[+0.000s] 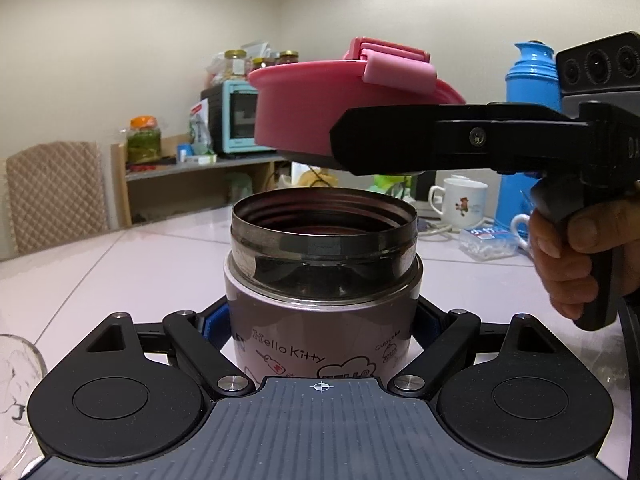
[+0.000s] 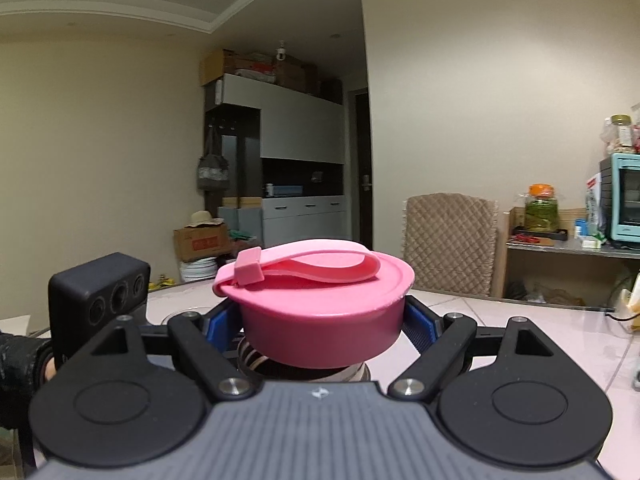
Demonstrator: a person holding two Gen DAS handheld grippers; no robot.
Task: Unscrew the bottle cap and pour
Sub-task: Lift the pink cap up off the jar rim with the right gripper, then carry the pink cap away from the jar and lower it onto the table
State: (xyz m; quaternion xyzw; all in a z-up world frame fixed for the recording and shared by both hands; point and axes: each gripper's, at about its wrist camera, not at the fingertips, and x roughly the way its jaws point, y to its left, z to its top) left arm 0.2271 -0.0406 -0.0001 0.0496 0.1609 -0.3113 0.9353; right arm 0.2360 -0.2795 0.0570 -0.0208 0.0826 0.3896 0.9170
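A pink Hello Kitty flask [image 1: 320, 340] with a wide open steel mouth [image 1: 324, 236] stands on the table. My left gripper [image 1: 320, 324] is shut on its body. My right gripper [image 2: 320, 322] is shut on the pink screw cap [image 2: 316, 312] with its folded handle strap and holds it lifted, a little above the flask's mouth. In the left wrist view the cap [image 1: 320, 100] hangs above the mouth, tilted, with the right gripper's black finger [image 1: 400, 140] across it. The flask's rim [image 2: 304, 372] shows just under the cap in the right wrist view.
A clear glass [image 1: 16, 400] stands at the left near the flask. A white mug [image 1: 460, 200], a blue thermos [image 1: 528, 128] and a small plastic box [image 1: 488, 242] stand at the back right. A chair [image 1: 56, 196] and a shelf with a toaster oven [image 1: 236, 120] are behind the table.
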